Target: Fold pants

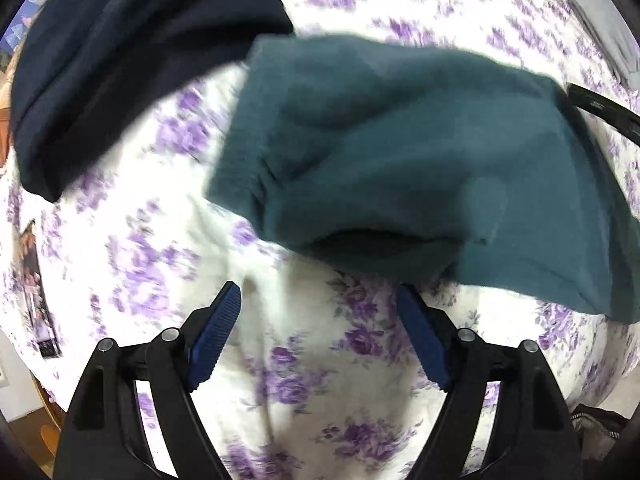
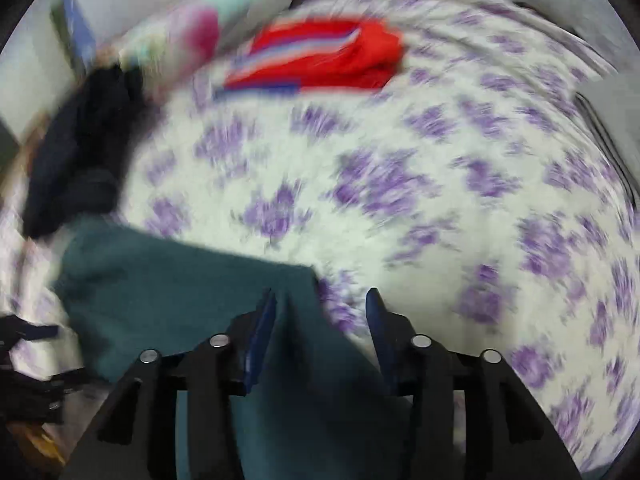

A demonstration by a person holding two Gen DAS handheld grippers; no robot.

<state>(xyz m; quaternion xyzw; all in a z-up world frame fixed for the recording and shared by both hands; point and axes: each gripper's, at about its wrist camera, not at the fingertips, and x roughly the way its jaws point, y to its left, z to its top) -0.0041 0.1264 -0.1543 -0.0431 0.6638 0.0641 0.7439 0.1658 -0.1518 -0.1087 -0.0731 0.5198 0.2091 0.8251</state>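
Teal pants [image 1: 400,168] on a purple-flowered bedsheet [image 1: 312,360].
Left gripper [image 1: 320,304] wide, empty, sheet between fingers; right gripper [image 2: 320,300] half-open, pants between fingers.

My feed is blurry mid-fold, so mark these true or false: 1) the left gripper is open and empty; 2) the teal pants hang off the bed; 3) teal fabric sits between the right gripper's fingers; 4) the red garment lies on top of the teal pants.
1) The left gripper is open and empty: true.
2) False: the teal pants lie on the floral bedsheet.
3) Teal fabric sits between the right gripper fingers: true.
4) False: the red garment lies apart, farther up the bedsheet.
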